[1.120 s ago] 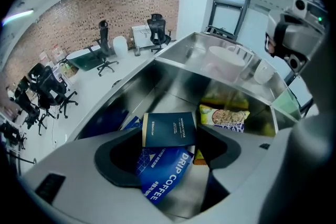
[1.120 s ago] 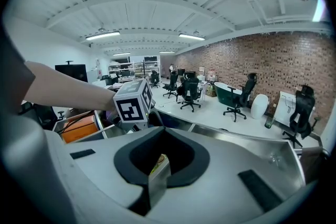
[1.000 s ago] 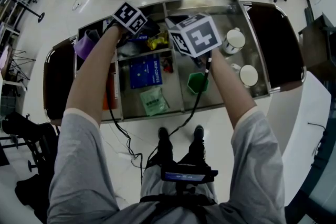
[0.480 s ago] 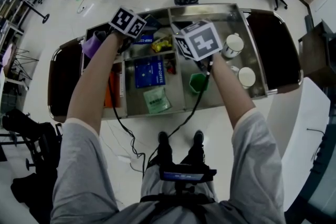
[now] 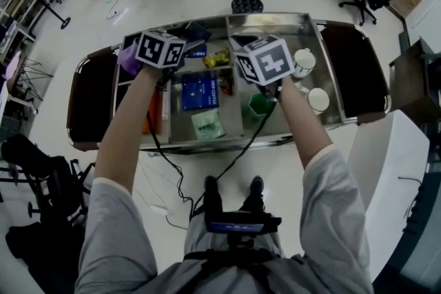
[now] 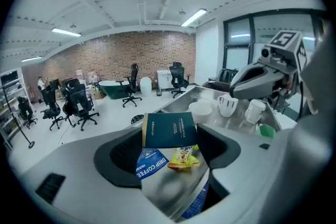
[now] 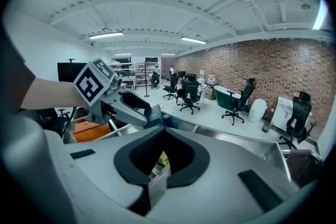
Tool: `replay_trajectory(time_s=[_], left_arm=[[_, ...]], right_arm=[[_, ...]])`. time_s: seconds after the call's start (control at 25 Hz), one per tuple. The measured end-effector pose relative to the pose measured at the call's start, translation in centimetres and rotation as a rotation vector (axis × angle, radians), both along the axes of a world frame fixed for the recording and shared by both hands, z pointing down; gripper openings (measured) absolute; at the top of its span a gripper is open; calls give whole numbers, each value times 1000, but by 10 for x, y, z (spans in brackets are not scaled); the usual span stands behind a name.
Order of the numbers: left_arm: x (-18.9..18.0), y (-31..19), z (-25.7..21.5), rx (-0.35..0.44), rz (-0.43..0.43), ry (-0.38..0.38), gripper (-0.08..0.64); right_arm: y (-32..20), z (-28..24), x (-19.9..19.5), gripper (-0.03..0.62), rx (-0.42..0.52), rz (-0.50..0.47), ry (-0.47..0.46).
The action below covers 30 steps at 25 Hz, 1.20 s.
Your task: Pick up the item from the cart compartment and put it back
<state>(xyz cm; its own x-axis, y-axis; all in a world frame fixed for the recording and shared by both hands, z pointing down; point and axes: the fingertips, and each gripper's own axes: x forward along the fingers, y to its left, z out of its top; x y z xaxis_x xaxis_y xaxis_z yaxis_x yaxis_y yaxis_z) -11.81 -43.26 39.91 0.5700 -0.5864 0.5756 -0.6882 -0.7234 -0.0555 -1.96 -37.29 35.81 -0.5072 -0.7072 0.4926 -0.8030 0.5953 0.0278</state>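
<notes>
A dark teal booklet (image 6: 169, 129) stands upright between the jaws of my left gripper (image 6: 170, 140), which is shut on it above the cart's back middle compartment. In the head view the same booklet (image 5: 195, 31) pokes out beyond the marker cube of the left gripper (image 5: 185, 39). Below it lie a blue drip-coffee packet (image 6: 151, 161) and a yellow snack packet (image 6: 184, 156). My right gripper (image 7: 160, 131) is shut with nothing in it and hovers over the cart's middle (image 5: 242, 50), right of the left one.
The steel cart (image 5: 275, 23) holds a blue coffee box (image 5: 200, 91), a green packet (image 5: 207, 124), a green cup (image 5: 260, 105), two white mugs (image 5: 302, 62) and a purple item (image 5: 128, 60). A black stool (image 5: 247, 4) and office chairs stand beyond it.
The head view has drawn back, so the cart sits smaller and lower. Both grippers stay over the cart's back part. The left one keeps hold of the booklet.
</notes>
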Motion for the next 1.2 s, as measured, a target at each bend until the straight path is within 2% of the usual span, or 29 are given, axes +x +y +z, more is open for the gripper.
replay_trajectory(time_s=[0.4,0.76,1.04,1.2], left_arm=[[-17,70,-37,121,-92,160,336],[-26,147,-66,244,-115,186,336],[-36,192,-61,259,-162,248,336],[-46,213,-58,260,-202,280,336]], right_arm=[[42,-12,-1,9,38,-23,-22],[91,-25,3,9,95,-67,-62],[128,-20,18,9,105,-52,-128],[154,-11,26,9,116,-41,-131]])
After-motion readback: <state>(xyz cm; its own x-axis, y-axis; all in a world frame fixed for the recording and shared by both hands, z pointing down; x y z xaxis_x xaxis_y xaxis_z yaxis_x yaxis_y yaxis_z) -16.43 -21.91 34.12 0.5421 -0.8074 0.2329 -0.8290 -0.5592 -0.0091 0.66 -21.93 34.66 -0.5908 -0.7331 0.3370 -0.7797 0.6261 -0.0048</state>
